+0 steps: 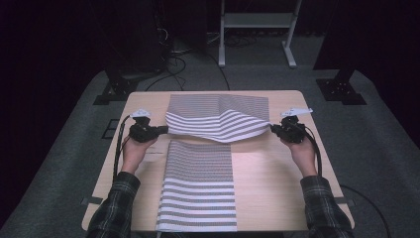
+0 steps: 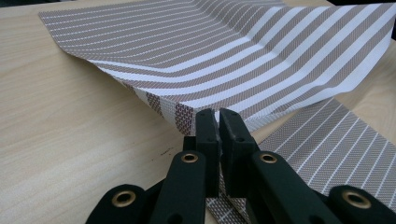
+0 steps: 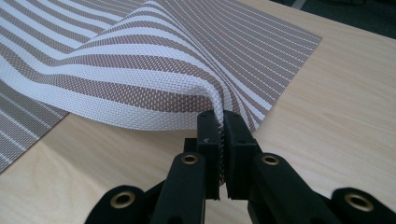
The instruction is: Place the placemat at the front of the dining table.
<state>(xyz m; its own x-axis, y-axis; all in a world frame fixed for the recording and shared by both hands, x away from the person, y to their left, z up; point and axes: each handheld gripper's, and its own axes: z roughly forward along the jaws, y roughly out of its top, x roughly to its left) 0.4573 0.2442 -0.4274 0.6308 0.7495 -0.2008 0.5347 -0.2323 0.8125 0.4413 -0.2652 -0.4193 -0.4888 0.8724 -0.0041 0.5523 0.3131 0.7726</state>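
The striped placemat (image 1: 218,116) at the far half of the bench (image 1: 277,193) is lifted along its near edge, so it sags in the middle while its far edge lies flat on the wood, roughly at 12 o'clock from bench centre. Left gripper (image 1: 159,130) has its jaws clenched on the mat's corner at about 9 o'clock of that mat, and in the left gripper view (image 2: 218,122) you can see the woven edge pinched right between the black pads. Right gripper (image 1: 274,130) is doing the same at the 3 o'clock corner, jaws clamped on the weave, which shows clearly in the right gripper view (image 3: 220,126) with the fabric curling up and away from the tips. A second striped mat (image 1: 198,191) lies flat toward 6 o'clock, running to the near edge of the bench, just beside the raised one. Person's plaid sleeves (image 1: 116,206) come in from the bottom. Beyond the bench at 12 o'clock there's grey carpet (image 1: 386,148), some cables (image 1: 173,62) and a white frame stand (image 1: 255,22).
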